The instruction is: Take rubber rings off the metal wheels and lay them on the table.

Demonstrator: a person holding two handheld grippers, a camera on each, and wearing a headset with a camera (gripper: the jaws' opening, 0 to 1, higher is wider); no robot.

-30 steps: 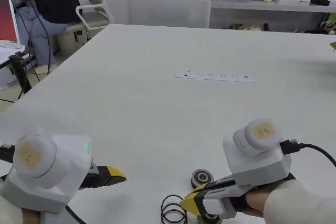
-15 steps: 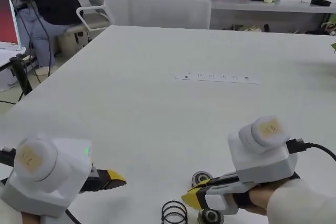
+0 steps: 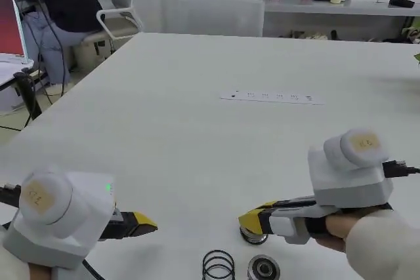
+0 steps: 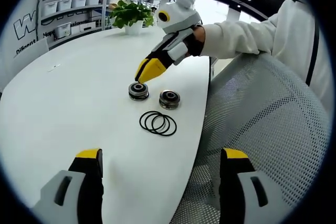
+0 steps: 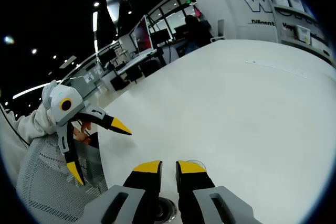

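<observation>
Two metal wheels lie near the white table's [image 3: 197, 129] front edge. My right gripper [image 3: 251, 220] hovers with its yellow tips over the farther wheel [image 3: 252, 235]; its jaws stand close together with only a thin gap and nothing visible between them. The nearer wheel [image 3: 264, 268] lies bare beside a small pile of black rubber rings [image 3: 218, 263]. My left gripper [image 3: 141, 223] rests at the lower left, apart from them, open and holding nothing. The left gripper view has both wheels [image 4: 138, 91] [image 4: 169, 98], the rings [image 4: 157, 123] and the right gripper [image 4: 149, 70] ahead of its wide-open jaws.
A white power strip [image 3: 269, 96] lies mid-table. Grey chairs [image 3: 220, 14] stand at the far edge, and a person [image 3: 52, 4] sits at the far left. A potted plant [image 4: 131, 14] stands on the table's end. A mesh chair [image 4: 252, 129] is beside the front edge.
My right gripper has moved from the nearer wheel up and to the right, over the farther wheel. The nearer wheel is now uncovered. The left gripper has stayed put.
</observation>
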